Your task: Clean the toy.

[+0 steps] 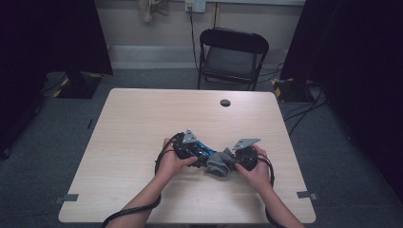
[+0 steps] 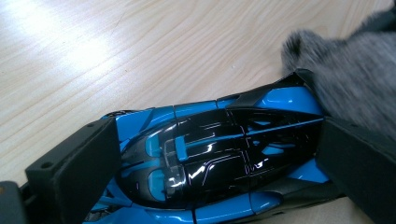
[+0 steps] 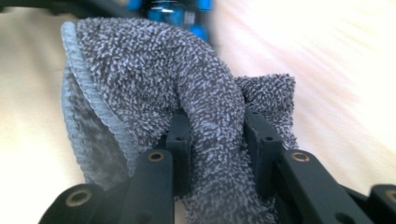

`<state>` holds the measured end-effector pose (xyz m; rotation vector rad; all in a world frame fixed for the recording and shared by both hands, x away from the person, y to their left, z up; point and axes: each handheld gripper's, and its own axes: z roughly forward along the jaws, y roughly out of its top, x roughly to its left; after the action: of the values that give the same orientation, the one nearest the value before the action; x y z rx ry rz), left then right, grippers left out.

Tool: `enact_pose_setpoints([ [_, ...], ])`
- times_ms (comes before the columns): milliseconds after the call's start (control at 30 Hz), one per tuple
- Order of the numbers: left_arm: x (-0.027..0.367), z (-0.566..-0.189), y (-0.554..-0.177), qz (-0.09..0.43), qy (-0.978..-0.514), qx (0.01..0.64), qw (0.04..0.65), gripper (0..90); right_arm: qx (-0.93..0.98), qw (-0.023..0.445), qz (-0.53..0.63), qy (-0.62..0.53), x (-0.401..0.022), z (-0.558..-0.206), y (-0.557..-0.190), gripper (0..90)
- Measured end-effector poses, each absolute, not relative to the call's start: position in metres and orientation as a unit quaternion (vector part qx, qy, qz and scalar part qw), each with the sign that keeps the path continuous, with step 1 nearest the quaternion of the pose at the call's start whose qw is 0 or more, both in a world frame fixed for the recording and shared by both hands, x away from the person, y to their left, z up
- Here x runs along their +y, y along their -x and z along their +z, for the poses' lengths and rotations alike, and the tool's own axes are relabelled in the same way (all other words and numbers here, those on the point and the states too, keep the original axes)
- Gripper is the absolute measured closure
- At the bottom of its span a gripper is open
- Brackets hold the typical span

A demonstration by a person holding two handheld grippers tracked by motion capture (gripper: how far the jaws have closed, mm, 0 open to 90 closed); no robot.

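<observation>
Left hand-held gripper [image 2: 210,154] clamps the blue toy car [image 2: 210,158] on the tabletop [image 1: 142,118] — keep it steady; right hand-held gripper [image 3: 217,140], pinching the grey cloth [image 3: 154,84], wipes w/ light strokes — don't let it slip

Wooden table [image 1: 142,123], black folding chair [image 1: 233,54], grey carpet [image 1: 52,142].

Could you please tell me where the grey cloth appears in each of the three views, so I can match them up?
High view: the grey cloth sits just below the table's centre, between the two grippers.
Left gripper view: it is in the upper right corner, against the end of the blue toy car.
Right gripper view: it is central, pinched between that gripper's jaws.
Shared landmark: the blue toy car beside the cloth.
</observation>
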<state>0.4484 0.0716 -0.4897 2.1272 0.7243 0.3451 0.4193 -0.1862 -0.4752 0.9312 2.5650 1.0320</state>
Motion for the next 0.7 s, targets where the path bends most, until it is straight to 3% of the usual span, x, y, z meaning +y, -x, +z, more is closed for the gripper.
enact_pose_setpoints([
  [333, 0.073, -0.491, -0.448, 0.138, -0.847, 0.289, 0.425, 0.0, 0.821, 0.155, 0.363, -0.412, -0.226, -0.454, -0.445, 67.7],
  [700, 0.073, -0.492, -0.447, 0.140, -0.844, 0.287, 0.431, 0.0, 0.800, 0.182, 0.354, -0.448, -0.190, -0.452, -0.475, 67.5],
])
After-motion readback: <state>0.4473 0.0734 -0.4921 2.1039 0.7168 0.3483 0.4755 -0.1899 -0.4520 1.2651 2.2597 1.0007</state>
